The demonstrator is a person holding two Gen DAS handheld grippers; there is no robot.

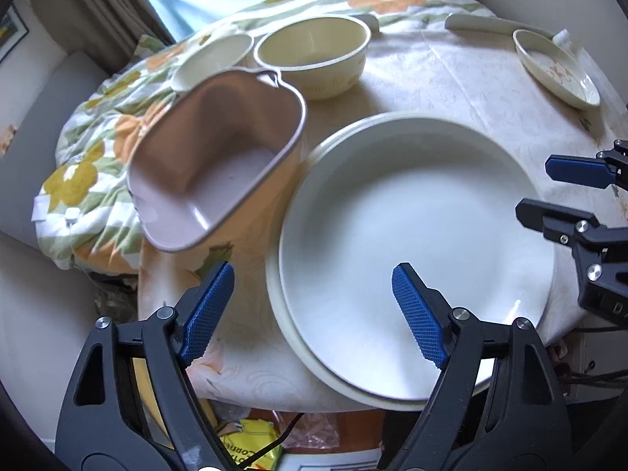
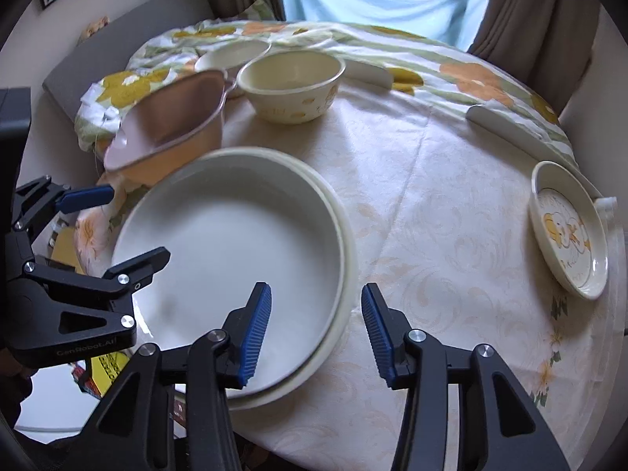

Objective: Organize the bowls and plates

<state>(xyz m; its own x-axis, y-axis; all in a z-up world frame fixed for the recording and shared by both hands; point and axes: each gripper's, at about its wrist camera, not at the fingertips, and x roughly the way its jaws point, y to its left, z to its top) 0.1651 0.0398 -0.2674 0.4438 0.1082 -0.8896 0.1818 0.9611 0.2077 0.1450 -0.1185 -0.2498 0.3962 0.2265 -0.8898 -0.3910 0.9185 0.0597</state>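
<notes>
A white plate (image 1: 412,235) lies stacked on a cream plate (image 1: 282,333) at the table's near edge; the stack also shows in the right wrist view (image 2: 227,243). My left gripper (image 1: 310,314) is open and empty, above the stack's left rim. My right gripper (image 2: 316,329) is open and empty, straddling the stack's right rim; it also shows in the left wrist view (image 1: 549,192). A cream bowl (image 1: 314,59) (image 2: 292,82), a small white bowl (image 1: 212,59) and a pink square tub (image 1: 216,157) (image 2: 168,129) stand behind. A small flowered dish (image 2: 569,231) (image 1: 557,66) sits far right.
The round table (image 2: 431,216) has a pale patterned cloth. A flowered quilt (image 1: 90,180) is bunched at the table's left and back. White flat items (image 2: 510,125) lie at the back right. Clutter (image 1: 251,443) lies on the floor below the near edge.
</notes>
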